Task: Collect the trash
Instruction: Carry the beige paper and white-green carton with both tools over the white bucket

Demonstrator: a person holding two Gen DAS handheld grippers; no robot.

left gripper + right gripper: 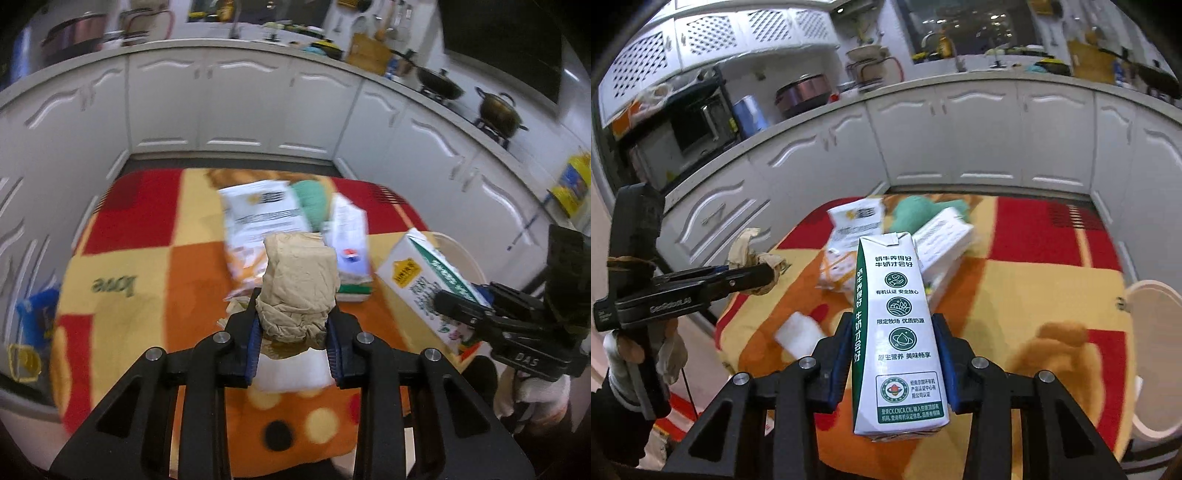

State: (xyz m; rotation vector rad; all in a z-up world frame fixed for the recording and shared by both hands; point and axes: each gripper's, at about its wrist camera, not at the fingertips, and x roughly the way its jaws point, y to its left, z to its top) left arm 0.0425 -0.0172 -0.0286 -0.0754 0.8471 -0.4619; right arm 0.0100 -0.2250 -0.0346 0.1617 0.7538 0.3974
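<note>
white kitchen cabinets ring a tabletop (147, 266) under a red, orange and yellow blanket. the left hand-held gripper (295, 325) pinches a crumpled brown paper wad (299, 284) above the blanket; the right hand-held gripper (892, 354) clamps a white-and-green milk carton (899, 332). more packets (258, 218) lie in a loose pile behind.

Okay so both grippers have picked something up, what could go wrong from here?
1. The crumpled brown paper sits loosely between the left gripper pads; it may slip out.
2. The milk carton sticks far out of the right gripper and might tip or twist.
3. The carton could clip the white bin rim.
</note>
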